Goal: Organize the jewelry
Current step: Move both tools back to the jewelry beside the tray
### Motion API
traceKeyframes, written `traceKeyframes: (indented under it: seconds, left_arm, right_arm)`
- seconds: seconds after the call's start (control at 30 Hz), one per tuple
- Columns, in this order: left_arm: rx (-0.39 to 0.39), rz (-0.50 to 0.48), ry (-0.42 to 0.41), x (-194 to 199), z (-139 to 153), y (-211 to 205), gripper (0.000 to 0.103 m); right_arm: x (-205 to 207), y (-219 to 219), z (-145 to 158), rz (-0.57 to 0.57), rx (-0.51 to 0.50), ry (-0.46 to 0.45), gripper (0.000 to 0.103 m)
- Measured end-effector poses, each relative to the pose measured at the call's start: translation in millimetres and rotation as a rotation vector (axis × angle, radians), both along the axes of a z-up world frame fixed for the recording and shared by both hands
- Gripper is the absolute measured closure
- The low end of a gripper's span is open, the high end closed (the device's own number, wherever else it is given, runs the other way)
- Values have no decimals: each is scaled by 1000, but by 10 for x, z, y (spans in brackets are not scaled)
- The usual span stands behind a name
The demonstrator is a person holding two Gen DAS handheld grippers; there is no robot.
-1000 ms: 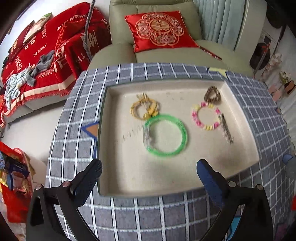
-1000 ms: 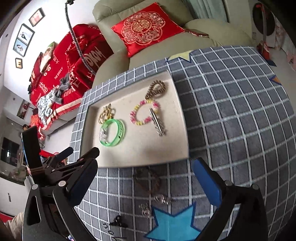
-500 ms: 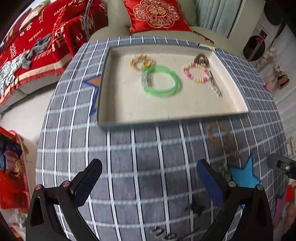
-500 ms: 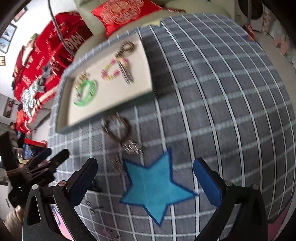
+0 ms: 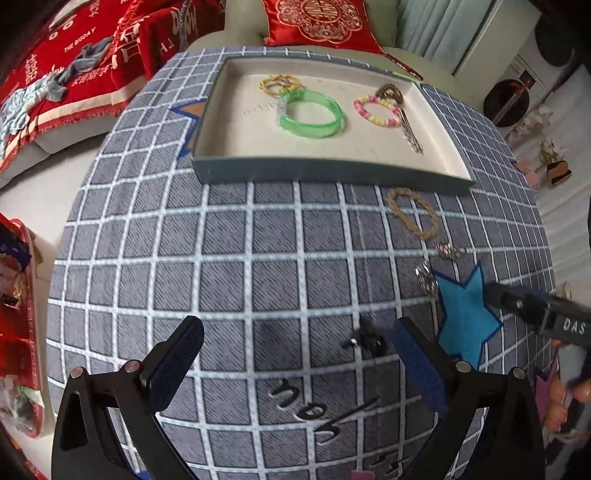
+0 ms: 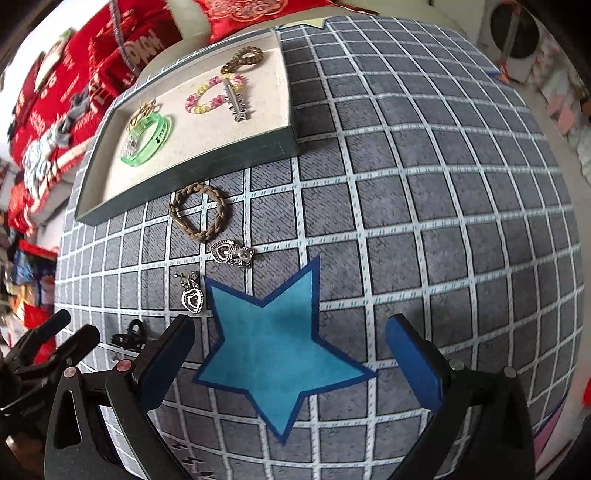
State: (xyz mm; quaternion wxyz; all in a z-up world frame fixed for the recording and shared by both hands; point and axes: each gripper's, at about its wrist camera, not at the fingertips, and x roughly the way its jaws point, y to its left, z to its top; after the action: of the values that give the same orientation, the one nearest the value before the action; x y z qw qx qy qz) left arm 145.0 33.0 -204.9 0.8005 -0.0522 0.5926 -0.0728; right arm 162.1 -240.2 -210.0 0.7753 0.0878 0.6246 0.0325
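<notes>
A shallow tray point(image 5: 332, 173) point(image 6: 192, 186) on the checked tablecloth holds a green bangle point(image 5: 310, 113) point(image 6: 147, 142), a gold piece point(image 5: 277, 83), a pink-yellow bead bracelet point(image 5: 375, 110) point(image 6: 212, 94), a brown hair tie point(image 6: 243, 59) and a metal clip point(image 6: 238, 105). Loose on the cloth lie a braided brown bracelet point(image 5: 413, 212) point(image 6: 197, 212), two silver heart pendants point(image 6: 231, 253) point(image 6: 192, 293) and a black clip point(image 5: 365, 338) point(image 6: 129, 334). My left gripper point(image 5: 295, 363) is open and empty, just left of the black clip. My right gripper point(image 6: 290, 356) is open and empty over a blue star point(image 6: 273, 343).
Small dark hairpins point(image 5: 306, 410) lie on the cloth near the left gripper. The round table drops off on all sides. A sofa with a red cushion point(image 5: 317, 18) stands behind the tray. Red bedding point(image 5: 74, 48) is at far left.
Both grippers have pulled back from the tray toward the table's near side. The loose bracelet, pendants and clips have come into view. Both stay open.
</notes>
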Motion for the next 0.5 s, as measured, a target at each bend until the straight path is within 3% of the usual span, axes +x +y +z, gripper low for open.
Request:
traceKeyframes:
  seconds: [0.23, 0.5]
  left_arm:
    - [-1, 4, 38, -104, -120, -98, 0]
    - [11, 18, 42, -131, -197, -208, 0]
  right_arm:
    - [79, 43, -53, 84, -52, -2, 1]
    - [224, 206, -110, 185, -102, -12, 13]
